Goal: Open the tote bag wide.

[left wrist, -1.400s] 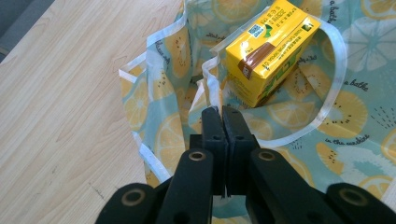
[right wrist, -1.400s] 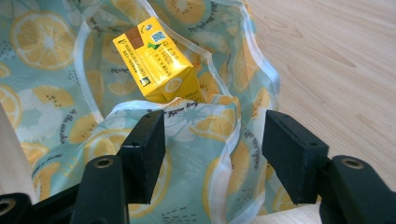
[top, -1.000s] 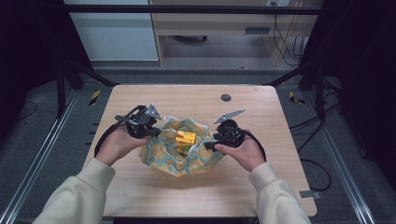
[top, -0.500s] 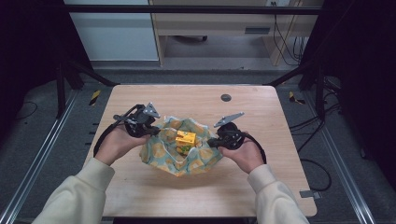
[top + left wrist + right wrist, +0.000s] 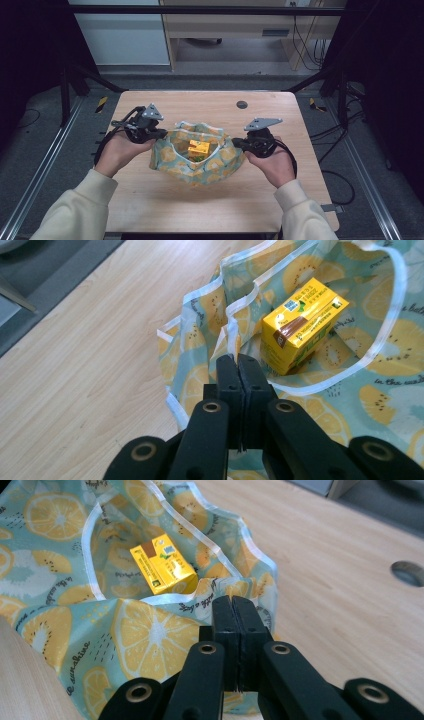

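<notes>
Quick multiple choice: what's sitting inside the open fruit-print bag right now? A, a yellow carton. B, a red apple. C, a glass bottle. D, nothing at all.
A: a yellow carton lies inside the fruit-print bag, whose mouth is held on either side by the left gripper and the right gripper.

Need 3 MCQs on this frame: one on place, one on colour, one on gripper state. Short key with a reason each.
1. Where is the carton?
A. beside the bag on the table
B. inside the open bag
C. in a gripper's jaws

2. What is the carton's main colour?
A. yellow
B. red
C. white

3. How do the left gripper and the right gripper stand?
A. both open, clear of the bag
B. one shut, one open
C. both shut on the bag's edge

Key: B, the bag's rim rings the carton; A, yellow faces show in both gripper views; C, each pair of jaws is closed with cloth between.
</notes>
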The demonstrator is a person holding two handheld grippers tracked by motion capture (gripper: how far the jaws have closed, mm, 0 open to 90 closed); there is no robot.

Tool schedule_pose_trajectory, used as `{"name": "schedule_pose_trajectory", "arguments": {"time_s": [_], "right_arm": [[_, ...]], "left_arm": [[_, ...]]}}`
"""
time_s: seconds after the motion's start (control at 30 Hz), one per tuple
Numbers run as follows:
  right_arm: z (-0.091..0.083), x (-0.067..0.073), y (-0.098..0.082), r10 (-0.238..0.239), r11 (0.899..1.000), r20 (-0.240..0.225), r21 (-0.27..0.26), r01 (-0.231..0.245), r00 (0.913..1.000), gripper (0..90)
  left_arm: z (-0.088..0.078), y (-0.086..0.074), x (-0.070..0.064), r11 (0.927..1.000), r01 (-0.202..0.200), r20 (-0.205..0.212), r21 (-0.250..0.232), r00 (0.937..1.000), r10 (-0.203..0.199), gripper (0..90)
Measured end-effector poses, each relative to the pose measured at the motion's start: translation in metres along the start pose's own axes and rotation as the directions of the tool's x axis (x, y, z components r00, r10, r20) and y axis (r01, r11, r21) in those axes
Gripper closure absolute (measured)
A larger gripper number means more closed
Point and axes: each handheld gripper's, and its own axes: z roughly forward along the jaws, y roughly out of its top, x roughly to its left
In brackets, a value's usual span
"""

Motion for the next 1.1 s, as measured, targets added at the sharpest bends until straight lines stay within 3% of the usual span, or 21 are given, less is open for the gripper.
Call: {"name": "schedule_pose_trajectory", "arguments": {"time_s": [0.27, 0.43, 0.63, 0.9, 1.1], "right_arm": [[-0.034, 0.008, -0.009, -0.032, 0.997, 0.019, -0.073, 0.033, 0.9993, 90.0], [-0.050, 0.013, -0.019, -0.029, 0.994, 0.011, -0.102, 0.030, 0.9995, 90.0], [-0.052, 0.020, -0.035, -0.032, 0.996, -0.012, -0.088, 0.031, 0.9994, 90.0], [-0.052, 0.027, -0.050, -0.028, 0.996, -0.045, -0.085, 0.024, 0.9986, 90.0], [-0.043, 0.028, -0.059, -0.023, 0.999, -0.057, -0.049, 0.021, 0.9981, 90.0]], "left_arm": [[-0.029, -0.011, 0.001, 0.9971, 0.009, -0.011, -0.075, 0.9999, -0.010, 89.8], [-0.038, -0.021, -0.002, 0.9947, 0.018, -0.003, -0.102, 0.9998, -0.018, 89.9], [-0.039, -0.037, -0.010, 0.9939, 0.024, 0.029, -0.108, 0.9994, -0.021, 89.9], [-0.043, -0.047, -0.013, 0.9916, 0.031, 0.040, -0.126, 0.9989, -0.026, 89.9], [-0.026, -0.057, -0.020, 0.9973, 0.020, 0.059, -0.071, 0.9981, -0.015, 90.0]]}}
